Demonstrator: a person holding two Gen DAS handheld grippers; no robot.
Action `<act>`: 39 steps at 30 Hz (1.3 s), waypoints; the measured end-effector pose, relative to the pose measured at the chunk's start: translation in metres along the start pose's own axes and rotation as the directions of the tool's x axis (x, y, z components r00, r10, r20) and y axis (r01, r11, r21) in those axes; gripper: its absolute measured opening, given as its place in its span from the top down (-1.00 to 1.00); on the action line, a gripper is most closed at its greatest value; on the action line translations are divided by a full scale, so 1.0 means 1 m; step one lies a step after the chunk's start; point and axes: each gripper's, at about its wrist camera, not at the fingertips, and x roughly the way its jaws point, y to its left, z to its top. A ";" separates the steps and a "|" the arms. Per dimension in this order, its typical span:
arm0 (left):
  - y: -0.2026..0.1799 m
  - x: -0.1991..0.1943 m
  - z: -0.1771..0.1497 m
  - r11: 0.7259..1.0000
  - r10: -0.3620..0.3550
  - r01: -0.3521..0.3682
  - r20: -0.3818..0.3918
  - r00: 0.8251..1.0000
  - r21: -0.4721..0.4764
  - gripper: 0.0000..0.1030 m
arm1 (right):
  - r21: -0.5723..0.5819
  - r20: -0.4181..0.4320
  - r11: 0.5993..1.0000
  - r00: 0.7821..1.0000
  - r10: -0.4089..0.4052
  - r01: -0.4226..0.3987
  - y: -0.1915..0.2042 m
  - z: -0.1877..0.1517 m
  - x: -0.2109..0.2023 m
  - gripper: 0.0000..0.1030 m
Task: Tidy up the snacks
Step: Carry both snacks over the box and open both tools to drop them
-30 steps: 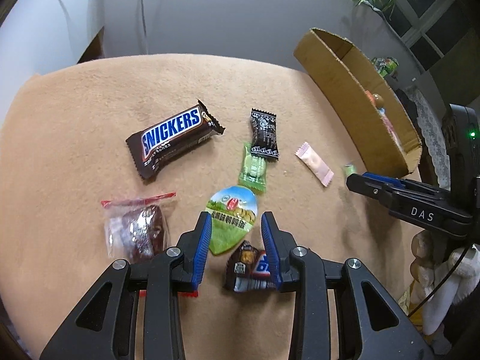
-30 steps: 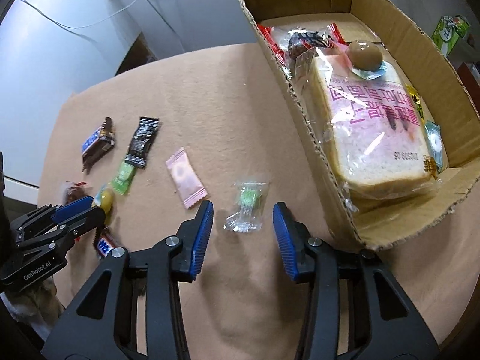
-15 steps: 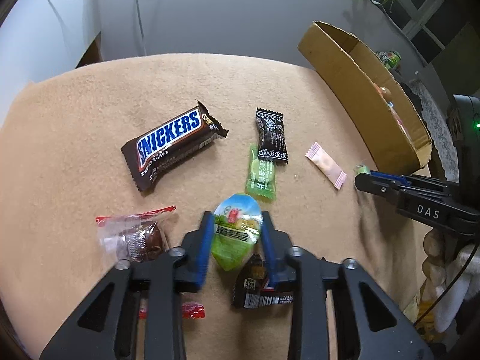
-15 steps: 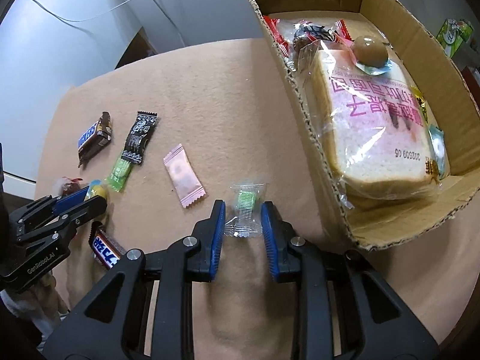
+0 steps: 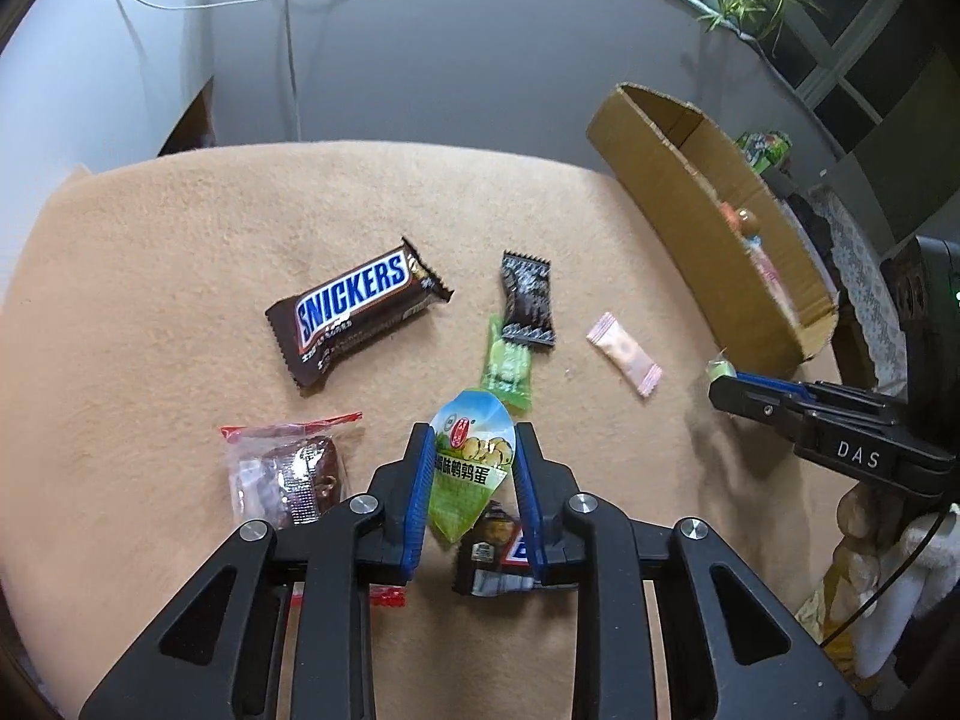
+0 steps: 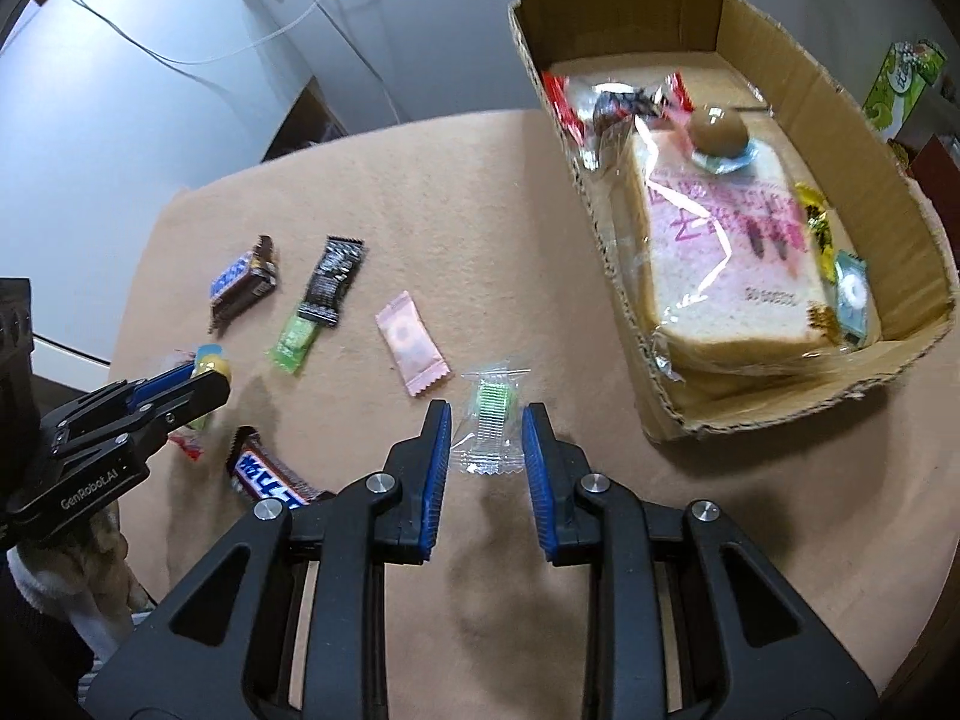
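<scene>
Left wrist view: the green egg packet (image 5: 471, 468) is clamped between the left gripper (image 5: 471, 468) fingers. A clear-wrapped green candy (image 6: 489, 420) is pinched by the right gripper (image 6: 487, 420). Beyond the right fingertips, the cardboard box (image 6: 630, 300) is already partly filled; several snacks, including a Snickers bar (image 5: 354, 315), are left ahead of the left fingertips.

Green egg-snack pouch (image 5: 470, 465) and clear green-candy wrapper (image 6: 489, 417) clamped; other snacks strewn on tan cloth (image 5: 180, 240).

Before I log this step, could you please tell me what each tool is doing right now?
Left tool: closed on the green egg-shaped snack packet.
Right tool: closed on the clear-wrapped green candy.
</scene>
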 end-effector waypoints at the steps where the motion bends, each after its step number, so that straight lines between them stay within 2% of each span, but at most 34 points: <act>1: 0.000 -0.002 0.001 1.000 -0.004 0.004 0.005 1.000 0.000 0.53 | -0.001 0.006 1.000 1.000 0.004 -0.004 -0.001 0.000 -0.005 0.50; 15: -0.045 -0.021 0.039 0.994 -0.095 0.091 0.070 0.993 0.062 0.53 | 0.023 0.093 1.000 0.995 0.018 -0.020 -0.028 0.010 -0.065 0.51; 28: -0.113 -0.004 0.067 0.973 -0.167 0.155 0.062 0.984 0.172 0.53 | 0.091 0.151 0.993 0.985 -0.082 0.068 -0.089 0.033 -0.098 0.50; 39: -0.164 0.019 0.082 0.951 -0.197 0.182 0.035 0.980 0.251 0.53 | 0.128 0.144 0.984 0.980 -0.139 0.121 -0.130 0.050 -0.094 0.50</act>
